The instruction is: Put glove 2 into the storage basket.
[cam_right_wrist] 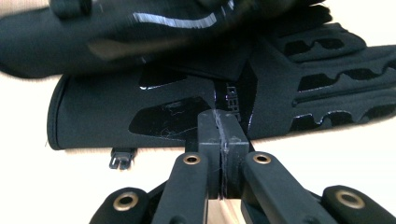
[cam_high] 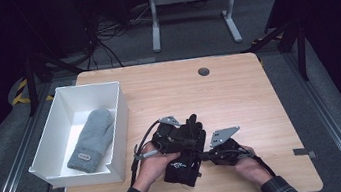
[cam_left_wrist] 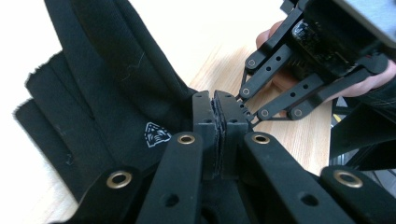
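One limp black fabric glove (cam_high: pixel 182 152)

right gripper (cam_right_wrist: pixel 219 122) fingers closed — black glove (cam_right_wrist: pixel 154 112) ahead

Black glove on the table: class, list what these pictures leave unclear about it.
- High view: the black glove is largely covered by the left gripper and right gripper.
- Right gripper view: a blurred dark shape crosses its top.
- Left gripper view: its logo is too small to make out.

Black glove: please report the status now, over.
Left gripper shut, at the black glove. Right gripper shut, against its edge. Grey mitten lies in the white bin. Nothing in the way.
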A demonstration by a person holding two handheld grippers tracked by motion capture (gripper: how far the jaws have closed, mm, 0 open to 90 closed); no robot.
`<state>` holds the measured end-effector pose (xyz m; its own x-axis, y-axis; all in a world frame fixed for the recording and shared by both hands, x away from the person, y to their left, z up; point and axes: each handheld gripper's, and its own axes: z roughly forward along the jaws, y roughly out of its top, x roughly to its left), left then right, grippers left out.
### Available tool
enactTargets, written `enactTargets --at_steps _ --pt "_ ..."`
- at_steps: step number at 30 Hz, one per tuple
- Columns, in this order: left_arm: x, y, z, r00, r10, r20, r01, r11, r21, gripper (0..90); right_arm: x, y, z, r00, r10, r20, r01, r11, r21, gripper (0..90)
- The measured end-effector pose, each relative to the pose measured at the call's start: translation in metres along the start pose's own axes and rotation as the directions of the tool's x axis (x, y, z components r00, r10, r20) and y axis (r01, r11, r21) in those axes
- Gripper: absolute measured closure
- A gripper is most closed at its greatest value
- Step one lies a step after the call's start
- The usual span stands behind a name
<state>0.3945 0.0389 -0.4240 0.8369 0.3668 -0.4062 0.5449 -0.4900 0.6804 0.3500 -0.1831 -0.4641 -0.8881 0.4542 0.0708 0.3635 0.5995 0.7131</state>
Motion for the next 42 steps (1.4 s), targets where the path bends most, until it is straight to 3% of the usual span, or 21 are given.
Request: enactTargets --at_steps 7,11,15,16,19,21,24,25,29,33,39,42 --pt "0.004 -0.004 0.012 0.9999 -0.011 0.001 0.011 0.9991 0.042 88.2 0.004 0.005 0.006 0.9999 -0.015 0.0 0.015 1.0 0.0 90.0" --pt "0.005 -0.005 0.013 0.9999 -0.013 0.008 0.013 0.9995 0.03 82.6 0.002 0.004 -0.001 0.9997 -0.017 0.02 0.017 1.0 -0.014 89.6" --pt "0.001 -0.006 0.012 1.0 -0.003 0.005 0.003 0.9997 0.026 80.0 -0.012 -0.003 -0.025 0.9963 0.02 0.083 -0.016 0.999 -0.049 76.1" --pt "0.001 -0.006 0.012 1.0 -0.003 0.005 0.003 0.9997 0.026 81.8 -0.012 -0.003 -0.025 0.9963 0.02 0.083 -0.016 0.999 -0.049 76.1" --pt "-0.005 -0.008 0.014 0.9997 0.011 0.02 -0.012 0.9992 0.039 89.5 -0.023 -0.013 -0.039 0.99 0.052 0.131 -0.046 0.998 -0.052 63.1" --pt "-0.007 -0.008 0.016 0.9996 0.015 0.023 -0.016 0.9988 0.046 89.8 -0.026 -0.016 -0.042 0.9874 0.062 0.146 -0.056 0.997 -0.047 60.5" --pt "-0.014 -0.012 0.023 0.9992 0.032 0.025 -0.034 0.996 0.083 89.9 -0.039 -0.028 -0.051 0.9747 0.11 0.195 -0.1 0.993 -0.058 43.9" --pt "-0.016 -0.014 0.028 0.9989 0.046 0.007 -0.047 0.9918 0.119 89.9 -0.042 -0.031 -0.052 0.9724 0.117 0.202 -0.108 0.993 -0.056 41.9" --pt "-0.016 -0.018 0.032 0.9982 0.055 -0.023 -0.051 0.9857 0.161 89.9 -0.049 -0.037 -0.053 0.9666 0.13 0.221 -0.123 0.991 -0.045 38.5" --pt "-0.016 -0.02 0.03 0.9965 0.073 -0.041 -0.064 0.9805 0.186 90.0 -0.054 -0.041 -0.051 0.961 0.145 0.235 -0.139 0.989 -0.041 32.7" --pt "-0.011 -0.024 0.021 0.9941 0.074 -0.08 -0.056 0.978 0.201 90.0 -0.056 -0.043 -0.047 0.9545 0.127 0.27 -0.123 0.992 -0.03 28.3" --pt "-0.007 -0.028 0.012 0.9916 0.073 -0.106 -0.049 0.9763 0.211 90.0 -0.058 -0.045 -0.048 0.947 0.127 0.295 -0.121 0.992 -0.039 25.4"
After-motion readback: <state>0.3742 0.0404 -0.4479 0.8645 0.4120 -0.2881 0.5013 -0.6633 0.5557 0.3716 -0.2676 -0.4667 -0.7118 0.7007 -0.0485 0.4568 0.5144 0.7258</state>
